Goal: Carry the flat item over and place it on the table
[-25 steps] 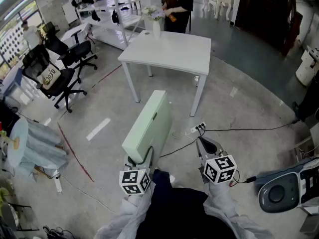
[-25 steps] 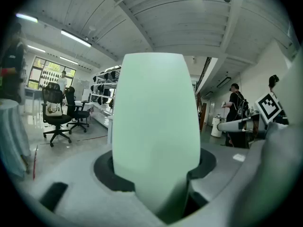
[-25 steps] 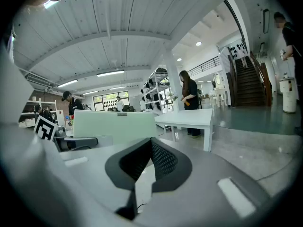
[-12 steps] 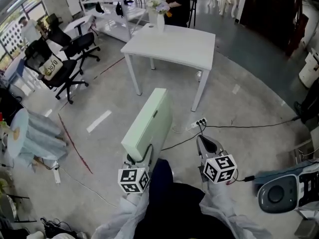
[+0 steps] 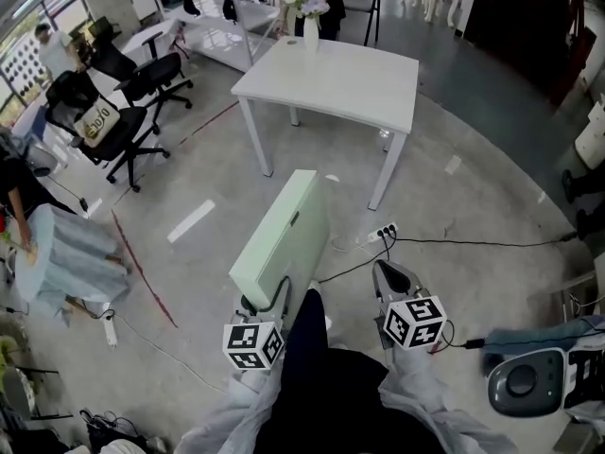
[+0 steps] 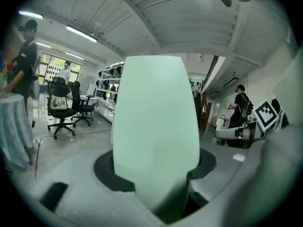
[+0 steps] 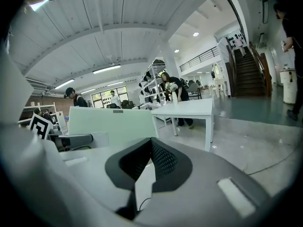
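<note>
The flat item (image 5: pixel 284 235) is a long pale green board, held on edge and pointing away toward the white table (image 5: pixel 331 78). My left gripper (image 5: pixel 267 298) is shut on its near end; in the left gripper view the pale green board (image 6: pixel 156 126) fills the gap between the jaws. My right gripper (image 5: pixel 393 278) hangs to the right of the board, apart from it, jaws together and holding nothing. In the right gripper view the board (image 7: pixel 111 124) is at the left and the white table (image 7: pixel 189 109) stands beyond. A vase of flowers (image 5: pixel 310 26) stands at the table's far edge.
A power strip (image 5: pixel 380 237) and black cables lie on the floor between me and the table. Black office chairs (image 5: pixel 113 130) stand to the left, and a cloth-covered round table (image 5: pixel 66 263) with a person (image 5: pixel 14 197) beside it. A grey machine (image 5: pixel 525 376) sits low right.
The white table has come closer and lower in the head view as I walk toward it. Both grippers keep their pose. A person has come into view at the left edge.
</note>
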`<state>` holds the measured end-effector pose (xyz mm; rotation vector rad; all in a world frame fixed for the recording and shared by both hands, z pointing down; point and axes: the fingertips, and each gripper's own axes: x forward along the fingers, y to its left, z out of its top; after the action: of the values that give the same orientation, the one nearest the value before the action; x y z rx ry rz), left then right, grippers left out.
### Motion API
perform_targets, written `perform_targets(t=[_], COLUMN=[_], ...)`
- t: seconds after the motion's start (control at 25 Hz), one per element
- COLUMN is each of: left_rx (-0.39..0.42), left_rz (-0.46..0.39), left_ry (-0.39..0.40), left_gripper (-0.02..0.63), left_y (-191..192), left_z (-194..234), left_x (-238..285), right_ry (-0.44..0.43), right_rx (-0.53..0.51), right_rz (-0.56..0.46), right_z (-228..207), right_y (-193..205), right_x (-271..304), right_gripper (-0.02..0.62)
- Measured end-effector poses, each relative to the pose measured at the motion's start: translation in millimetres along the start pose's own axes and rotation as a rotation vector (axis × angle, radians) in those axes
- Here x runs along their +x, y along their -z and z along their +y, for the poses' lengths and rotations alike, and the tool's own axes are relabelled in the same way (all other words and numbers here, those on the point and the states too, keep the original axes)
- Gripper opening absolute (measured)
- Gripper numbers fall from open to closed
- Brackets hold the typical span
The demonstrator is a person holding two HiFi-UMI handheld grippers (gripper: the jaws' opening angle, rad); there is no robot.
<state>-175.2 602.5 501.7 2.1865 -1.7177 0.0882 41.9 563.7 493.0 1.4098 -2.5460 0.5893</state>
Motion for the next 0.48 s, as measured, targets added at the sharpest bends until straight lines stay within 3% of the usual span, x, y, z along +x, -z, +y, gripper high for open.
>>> perform_targets(t=[0.48], left_rx=[-0.004], left_rz=[0.01], left_ry=[0.033], left_gripper=[0.268], left_y=[-66.0], left_z=[53.3], left_x=[137.9], right_ry=[0.029], right_rx=[-0.001], right_rz=[0.03], right_z=[-52.6], right_y=[-73.2], right_x=[131.4], right_gripper=[0.008])
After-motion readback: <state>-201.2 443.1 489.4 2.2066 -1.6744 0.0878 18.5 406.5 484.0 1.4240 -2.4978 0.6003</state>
